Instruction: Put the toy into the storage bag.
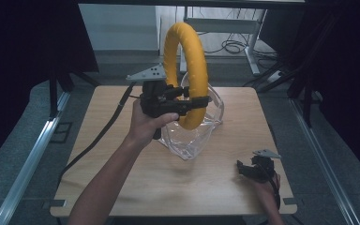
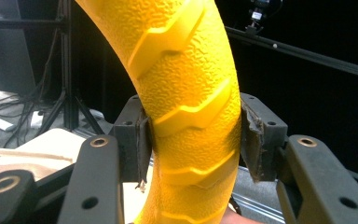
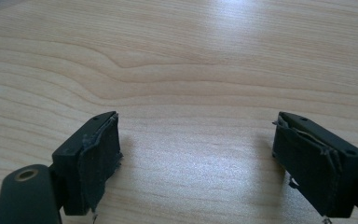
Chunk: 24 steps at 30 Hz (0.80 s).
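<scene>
The two black pads of the left gripper squeeze a big yellow rubber ring with a bumpy skin and raised arrow-shaped ridges, one pad on each side of its thick tube, pinching it tight. In the high view the left gripper holds this yellow ring standing up on its edge in the air, above the far middle of the light wooden table. The ring's bottom part hangs just above a crumpled clear plastic bag that lies on the table under it. The person's left hand wraps around the gripper's handle, and a black cable trails from it across the table and off the left edge. The right gripper has its two black pads spread wide apart with nothing between them, low over the bare wood. In the high view the right gripper sits near the table's front right corner, well apart from the ring.
</scene>
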Available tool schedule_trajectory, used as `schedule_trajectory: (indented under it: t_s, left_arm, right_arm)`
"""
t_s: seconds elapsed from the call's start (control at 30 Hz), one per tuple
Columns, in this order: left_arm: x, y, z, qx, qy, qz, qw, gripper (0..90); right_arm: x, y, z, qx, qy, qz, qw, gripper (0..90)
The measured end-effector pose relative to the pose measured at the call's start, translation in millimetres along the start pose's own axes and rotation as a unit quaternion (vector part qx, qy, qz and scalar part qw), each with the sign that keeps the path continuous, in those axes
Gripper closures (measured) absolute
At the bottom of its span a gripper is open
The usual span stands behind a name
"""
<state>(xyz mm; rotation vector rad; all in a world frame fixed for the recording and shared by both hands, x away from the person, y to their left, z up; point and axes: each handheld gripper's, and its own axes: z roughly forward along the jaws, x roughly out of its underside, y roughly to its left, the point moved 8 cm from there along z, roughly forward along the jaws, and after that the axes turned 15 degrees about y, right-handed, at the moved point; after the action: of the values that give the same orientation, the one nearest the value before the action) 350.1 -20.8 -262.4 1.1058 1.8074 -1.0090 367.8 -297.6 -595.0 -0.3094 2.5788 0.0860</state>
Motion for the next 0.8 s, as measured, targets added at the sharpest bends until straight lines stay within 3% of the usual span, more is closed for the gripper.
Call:
schedule_trajectory:
  t_s: [0.27, 0.8]
  left_arm:
    - [3.3, -2.1, 13.3, 0.019, 0.009, -0.004, 0.9998, 49.8]
    - [16.7, -0.9, 34.2, 0.027, 0.039, -0.002, 0.9989, 49.7]
  right_arm:
    - [-0.3, -0.3, 0.2, 0.001, -0.001, 0.000, 1.0000, 15.0]
    - [-0.3, -0.3, 0.2, 0.001, -0.001, 0.000, 1.0000, 15.0]
